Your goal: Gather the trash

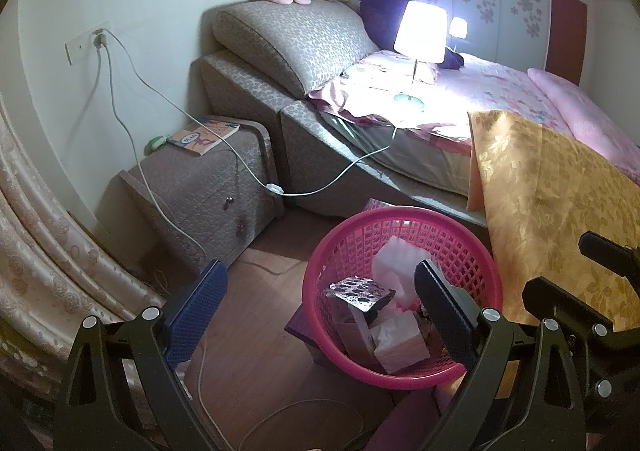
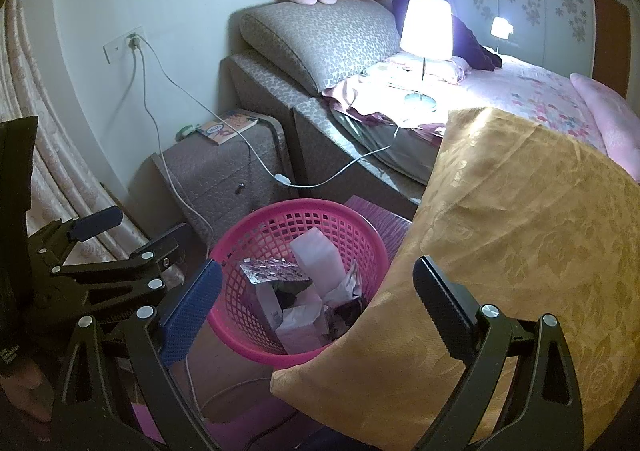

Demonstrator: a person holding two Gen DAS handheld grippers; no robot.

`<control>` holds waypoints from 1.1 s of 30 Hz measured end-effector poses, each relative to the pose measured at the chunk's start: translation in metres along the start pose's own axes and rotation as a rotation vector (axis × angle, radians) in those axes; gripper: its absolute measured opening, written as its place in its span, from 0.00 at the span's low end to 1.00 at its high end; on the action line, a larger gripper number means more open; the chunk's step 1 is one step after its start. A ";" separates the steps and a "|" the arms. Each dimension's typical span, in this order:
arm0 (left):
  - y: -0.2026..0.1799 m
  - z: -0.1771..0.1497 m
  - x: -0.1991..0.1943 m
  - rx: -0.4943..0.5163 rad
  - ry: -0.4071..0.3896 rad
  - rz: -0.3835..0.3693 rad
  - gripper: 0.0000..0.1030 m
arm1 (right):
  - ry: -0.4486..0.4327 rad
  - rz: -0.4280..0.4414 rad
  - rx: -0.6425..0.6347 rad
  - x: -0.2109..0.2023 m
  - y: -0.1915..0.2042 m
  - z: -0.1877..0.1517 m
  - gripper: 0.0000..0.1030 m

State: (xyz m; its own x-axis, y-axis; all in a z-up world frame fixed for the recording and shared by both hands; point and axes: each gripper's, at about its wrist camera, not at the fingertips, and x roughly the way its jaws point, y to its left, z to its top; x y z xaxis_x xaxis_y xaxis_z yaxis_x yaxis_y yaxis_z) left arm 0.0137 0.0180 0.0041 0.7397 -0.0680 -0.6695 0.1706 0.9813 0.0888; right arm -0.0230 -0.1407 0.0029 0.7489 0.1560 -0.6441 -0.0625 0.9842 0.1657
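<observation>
A pink mesh trash basket (image 1: 404, 373) stands on the wooden floor beside the bed and also shows in the right wrist view (image 2: 256, 223). It holds a silver blister pack (image 1: 358, 290) (image 2: 274, 269), white cartons (image 1: 400, 343) (image 2: 318, 255) and crumpled paper. My left gripper (image 1: 320, 307) is open and empty, hovering over the basket's near left side. My right gripper (image 2: 318, 303) is open and empty, above the basket's near right rim, by the gold quilt. The left gripper also shows at the left of the right wrist view (image 2: 132, 231).
A gold quilt (image 2: 520, 251) hangs off the bed edge against the basket. A lit lamp (image 1: 420, 33) stands on the bed. A nightstand (image 1: 208, 187) with a book (image 1: 204, 136) stands left of the bed. White cables (image 1: 132, 139) run from the wall socket across the floor. Curtains (image 1: 36, 219) hang at the left.
</observation>
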 end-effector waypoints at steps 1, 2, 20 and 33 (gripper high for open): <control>0.000 0.000 0.000 -0.001 0.000 0.000 0.88 | 0.000 -0.001 0.000 0.001 0.001 0.001 0.90; 0.000 0.000 0.000 -0.001 0.000 -0.001 0.88 | 0.001 0.000 0.001 0.001 0.001 0.001 0.90; -0.002 -0.002 0.001 0.005 0.001 0.001 0.88 | 0.002 0.000 0.000 0.001 0.001 0.001 0.90; -0.003 -0.003 0.002 0.005 0.005 -0.001 0.88 | 0.002 0.000 -0.001 0.001 0.001 0.001 0.90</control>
State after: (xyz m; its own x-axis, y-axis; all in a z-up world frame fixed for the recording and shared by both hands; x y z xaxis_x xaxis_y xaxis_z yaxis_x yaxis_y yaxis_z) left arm 0.0128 0.0154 0.0004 0.7364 -0.0684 -0.6731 0.1748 0.9803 0.0916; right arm -0.0212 -0.1391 0.0032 0.7475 0.1558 -0.6458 -0.0628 0.9843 0.1648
